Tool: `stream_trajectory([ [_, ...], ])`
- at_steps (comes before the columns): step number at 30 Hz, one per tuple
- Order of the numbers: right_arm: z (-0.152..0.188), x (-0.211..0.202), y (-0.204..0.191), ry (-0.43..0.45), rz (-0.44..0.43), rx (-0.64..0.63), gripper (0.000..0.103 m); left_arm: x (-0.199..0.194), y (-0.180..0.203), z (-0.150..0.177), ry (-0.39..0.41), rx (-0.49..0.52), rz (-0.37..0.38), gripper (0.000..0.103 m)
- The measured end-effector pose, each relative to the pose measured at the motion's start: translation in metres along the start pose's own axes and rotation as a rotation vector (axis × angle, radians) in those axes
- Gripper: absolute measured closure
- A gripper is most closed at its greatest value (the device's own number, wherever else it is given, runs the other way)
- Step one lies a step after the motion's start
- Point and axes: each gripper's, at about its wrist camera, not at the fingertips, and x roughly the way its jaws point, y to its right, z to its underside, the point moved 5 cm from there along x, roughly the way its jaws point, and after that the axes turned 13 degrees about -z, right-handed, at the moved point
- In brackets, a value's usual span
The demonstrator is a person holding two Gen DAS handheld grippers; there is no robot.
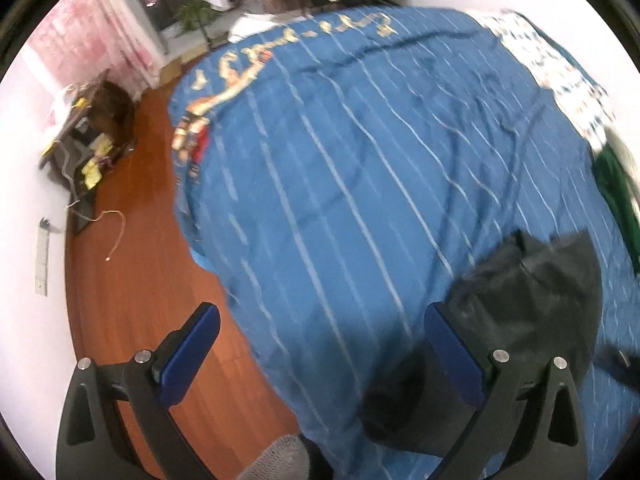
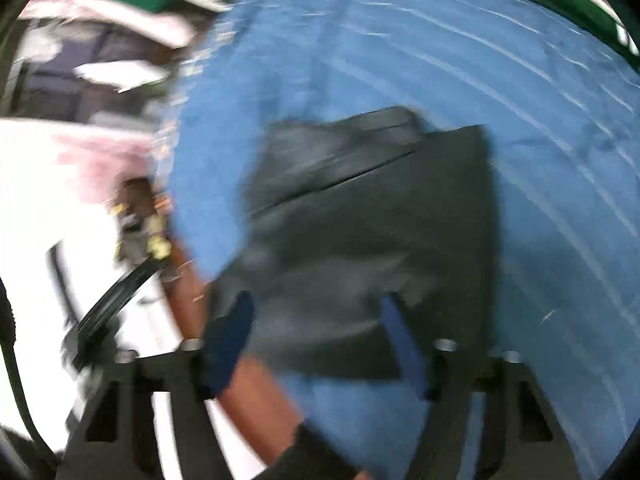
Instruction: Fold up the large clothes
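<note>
Setting: a bed covered by a blue bedspread with thin white stripes, beside a reddish-brown wooden floor and a white wall.

Garment: a dark grey, nearly black piece of clothing lies on the bedspread near the bed's edge. In the right wrist view it appears as a roughly rectangular folded shape with a seam or fold line running across its upper part. That view is heavily blurred, so finer detail cannot be made out.

Left claw: spread wide, holding nothing. Its blue-padded fingers frame the bed edge, one over the floor, the other near the dark garment's edge.

Right claw: fingers apart, with blue pads. The lower edge of the dark garment sits between and beyond them. Blur hides whether either pad touches the cloth.

Bedspread detail: a yellow and red printed design runs along its far left side.

Far right of bed: white patterned fabric and something dark green lie at the bedspread's edge.

Floor clutter: a low dark stand with yellow items sits against the wall, with a thin cord trailing on the floor.

Background: a pink curtain and a green potted plant stand beyond the bed.
</note>
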Motion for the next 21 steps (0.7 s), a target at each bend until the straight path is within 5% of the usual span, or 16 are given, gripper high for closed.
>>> stream_trajectory([
  [4,-0.036,0.073,0.037,-0.069,0.066,0.039,0.047,0.006,0.023,0.017,-0.012,0.043,-0.006,0.0],
  [8,-0.046,0.11,0.028,-0.113,0.207,-0.018,0.035,0.015,0.039,0.032,-0.017,0.087,-0.048,0.0],
  [13,-0.037,0.055,0.03,-0.089,-0.096,0.046,0.027,0.035,0.05,0.041,-0.01,0.115,-0.105,0.0],
  [16,-0.034,0.021,0.065,-0.034,-0.148,0.081,0.027,0.052,0.057,0.046,-0.029,0.126,-0.12,0.0],
  [21,-0.029,0.065,0.131,-0.156,-0.328,0.151,0.027,0.061,0.06,0.045,-0.046,0.123,-0.107,0.0],
])
